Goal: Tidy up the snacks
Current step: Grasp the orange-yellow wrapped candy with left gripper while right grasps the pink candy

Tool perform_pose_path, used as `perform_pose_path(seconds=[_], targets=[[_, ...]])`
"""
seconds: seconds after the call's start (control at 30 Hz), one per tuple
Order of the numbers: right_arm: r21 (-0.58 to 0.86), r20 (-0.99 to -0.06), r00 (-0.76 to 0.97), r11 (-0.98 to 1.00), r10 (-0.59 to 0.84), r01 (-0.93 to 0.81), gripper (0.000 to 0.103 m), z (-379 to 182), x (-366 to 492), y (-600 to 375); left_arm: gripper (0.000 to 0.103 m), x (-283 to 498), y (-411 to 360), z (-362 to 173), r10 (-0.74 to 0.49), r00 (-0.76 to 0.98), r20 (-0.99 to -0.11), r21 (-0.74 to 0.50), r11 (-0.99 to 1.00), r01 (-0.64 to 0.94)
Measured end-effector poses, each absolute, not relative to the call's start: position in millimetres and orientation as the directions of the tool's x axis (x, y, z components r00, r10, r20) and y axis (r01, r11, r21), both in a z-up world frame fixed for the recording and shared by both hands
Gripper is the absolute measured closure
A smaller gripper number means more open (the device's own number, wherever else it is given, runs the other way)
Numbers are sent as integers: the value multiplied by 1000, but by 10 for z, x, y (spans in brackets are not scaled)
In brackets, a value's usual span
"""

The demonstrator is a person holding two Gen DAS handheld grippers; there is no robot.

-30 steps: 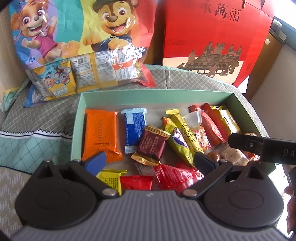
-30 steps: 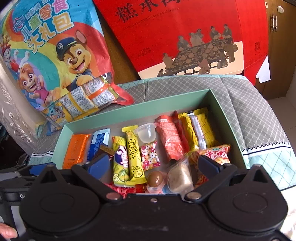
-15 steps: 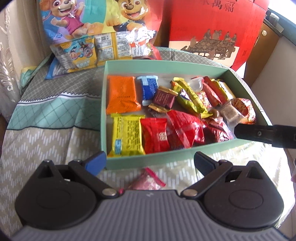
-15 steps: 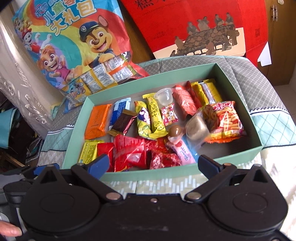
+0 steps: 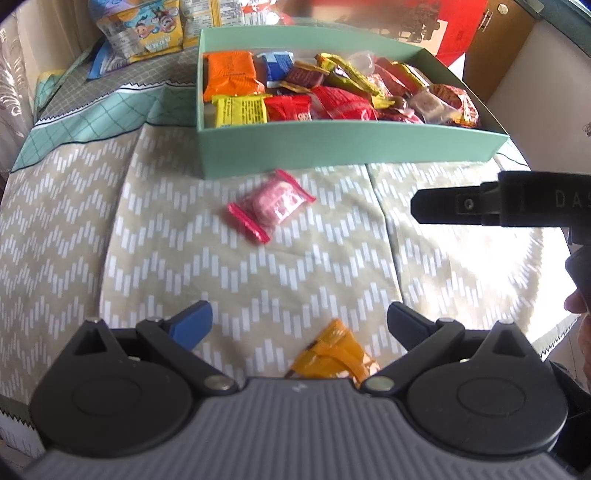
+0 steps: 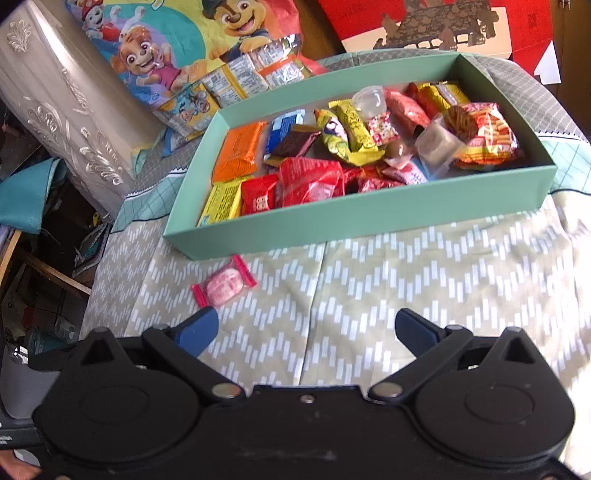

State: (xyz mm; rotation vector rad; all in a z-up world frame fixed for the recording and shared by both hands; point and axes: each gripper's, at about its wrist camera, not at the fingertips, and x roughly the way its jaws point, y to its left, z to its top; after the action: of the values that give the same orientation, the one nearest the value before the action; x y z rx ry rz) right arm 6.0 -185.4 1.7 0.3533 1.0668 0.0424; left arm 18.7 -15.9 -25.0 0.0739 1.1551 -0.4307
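Note:
A mint-green box [image 5: 351,146] [image 6: 369,218] holds several wrapped snacks. On the patterned cloth in front of it lies a pink candy in a clear wrapper with red ends [image 5: 271,205] [image 6: 223,284]. An orange-wrapped snack [image 5: 332,352] lies close under my left gripper [image 5: 299,321], whose fingers stand wide open with nothing between them. My right gripper [image 6: 306,330] is open too and holds nothing; the pink candy lies just beyond its left fingertip [image 6: 197,330]. In the left wrist view the right gripper's black body [image 5: 498,203] reaches in from the right.
A cartoon-dog snack bag [image 6: 192,48] and a red gift box [image 6: 424,26] stand behind the green box. A silver embossed object [image 6: 62,110] stands at the left, with clutter below the cloth's left edge. A hand [image 5: 580,302] shows at the right edge.
Both grippers have pulled back from over the box towards the cloth's near side. The pink candy and the orange snack have come into view.

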Motion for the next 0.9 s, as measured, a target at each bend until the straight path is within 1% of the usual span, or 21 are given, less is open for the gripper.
perform_pose_path(seconds=[0.27, 0.47, 0.53, 0.6, 0.63, 0.73, 0.77, 0.83, 0.87, 0.9], targets=[[314, -859, 459, 942, 227, 121, 0, -65, -79, -1740, 0, -3, -140, -295, -306, 293, -906, -189, 911, 366], [334, -867, 429, 934, 253, 124, 0, -167, -139, -1738, 1, -97, -97, -305, -326, 280, -903, -226, 915, 334], [339, -869, 421, 932, 259, 126, 0, -198, -148, -1739, 7, -103, -82, -311, -330, 279, -902, -236, 917, 323], [346, -869, 417, 929, 267, 128, 0, -219, -151, -1733, 17, -102, -78, -320, -338, 271, -901, -250, 916, 313], [350, -869, 415, 928, 270, 129, 0, -224, -153, -1730, 20, -106, -85, -326, -344, 266, -901, -257, 914, 313], [357, -866, 417, 926, 277, 127, 0, -227, -149, -1719, 34, -131, -150, -345, -360, 254, -898, -266, 902, 339], [360, -864, 418, 924, 280, 125, 0, -226, -145, -1717, 51, -147, -178, -354, -365, 254, -896, -266, 897, 353], [367, -860, 424, 922, 284, 126, 0, -220, -140, -1712, 53, -173, -207, -354, -377, 279, -883, -261, 890, 375], [365, -858, 429, 922, 281, 125, 0, -211, -139, -1710, 59, -175, -208, -344, -373, 297, -879, -250, 890, 381], [361, -857, 434, 924, 276, 124, 0, -200, -133, -1706, 70, -163, -195, -335, -373, 313, -873, -244, 892, 382]])
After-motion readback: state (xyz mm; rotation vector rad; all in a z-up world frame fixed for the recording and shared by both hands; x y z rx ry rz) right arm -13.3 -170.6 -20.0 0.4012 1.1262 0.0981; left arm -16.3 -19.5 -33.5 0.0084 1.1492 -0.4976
